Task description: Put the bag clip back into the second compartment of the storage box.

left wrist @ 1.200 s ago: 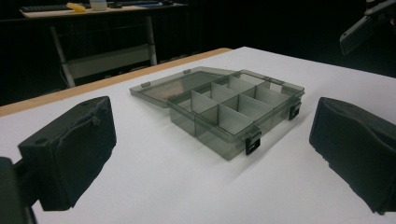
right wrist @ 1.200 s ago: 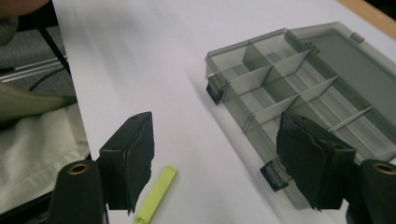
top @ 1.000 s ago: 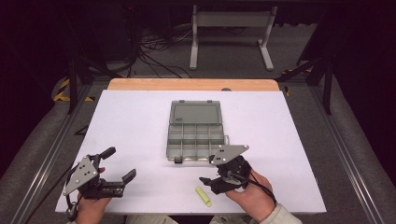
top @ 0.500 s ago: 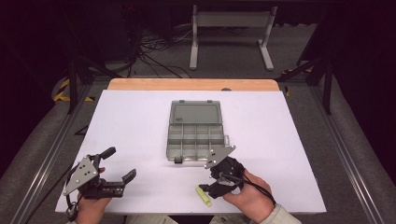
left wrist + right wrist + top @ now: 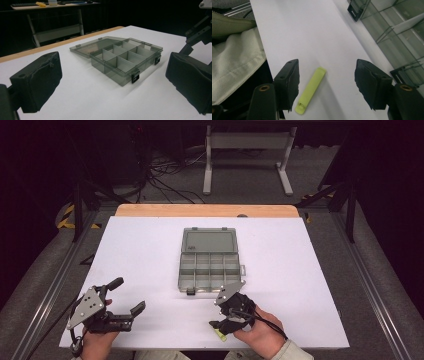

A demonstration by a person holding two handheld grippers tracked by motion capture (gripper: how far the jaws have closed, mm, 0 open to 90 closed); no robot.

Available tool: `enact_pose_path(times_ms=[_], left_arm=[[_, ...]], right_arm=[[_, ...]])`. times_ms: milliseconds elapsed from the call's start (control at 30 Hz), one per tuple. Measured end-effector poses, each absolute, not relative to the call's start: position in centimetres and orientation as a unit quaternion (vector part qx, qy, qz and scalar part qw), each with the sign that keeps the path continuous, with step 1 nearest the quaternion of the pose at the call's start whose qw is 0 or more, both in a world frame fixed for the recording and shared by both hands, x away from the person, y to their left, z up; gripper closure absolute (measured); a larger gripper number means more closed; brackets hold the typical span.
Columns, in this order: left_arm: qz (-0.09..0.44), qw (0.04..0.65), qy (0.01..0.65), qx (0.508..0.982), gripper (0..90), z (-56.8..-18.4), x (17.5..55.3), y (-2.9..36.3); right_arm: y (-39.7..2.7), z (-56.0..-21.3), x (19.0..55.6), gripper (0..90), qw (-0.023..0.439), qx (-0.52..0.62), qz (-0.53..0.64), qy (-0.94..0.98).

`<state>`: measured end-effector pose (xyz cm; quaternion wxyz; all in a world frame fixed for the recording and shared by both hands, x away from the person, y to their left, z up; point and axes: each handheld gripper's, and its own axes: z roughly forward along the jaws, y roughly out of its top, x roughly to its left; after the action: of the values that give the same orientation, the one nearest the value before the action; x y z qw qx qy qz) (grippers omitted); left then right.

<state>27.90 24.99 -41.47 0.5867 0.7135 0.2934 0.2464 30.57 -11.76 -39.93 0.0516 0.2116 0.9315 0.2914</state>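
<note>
An open grey compartment box [image 5: 209, 262] lies in the middle of the white table [image 5: 300, 270], its lid folded back flat; it is seen close up in the left gripper view [image 5: 122, 60]. A small lime-green clip [image 5: 310, 90] lies near the table's front edge, partly under my right gripper [image 5: 219, 327] in the high view. My right gripper [image 5: 327, 85] hovers over the clip, open, jaws on either side of it and not touching. My left gripper [image 5: 127, 295] rests open at the front left, empty, facing the box [image 5: 112, 82].
A wooden strip [image 5: 205, 210] edges the table's far side. A metal stand [image 5: 247, 155] and cables lie on the floor beyond. A pale sleeve [image 5: 234, 60] hangs at the table's front edge. The box's black latches [image 5: 135, 76] face the front.
My right gripper has tipped down and moved toward the front, from beside the box to over the green clip. The left gripper has stayed put.
</note>
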Motion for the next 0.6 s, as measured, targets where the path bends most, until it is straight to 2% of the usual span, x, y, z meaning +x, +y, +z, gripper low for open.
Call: enact_pose_path(times_ms=[600], left_arm=[[0.247, 0.587, 0.292, 0.714, 1.1, -41.4, 27.9, 25.0]], right_arm=[[-10.8, -42.4, 30.3, 46.7, 0.024, 0.219, 0.259, 0.941]])
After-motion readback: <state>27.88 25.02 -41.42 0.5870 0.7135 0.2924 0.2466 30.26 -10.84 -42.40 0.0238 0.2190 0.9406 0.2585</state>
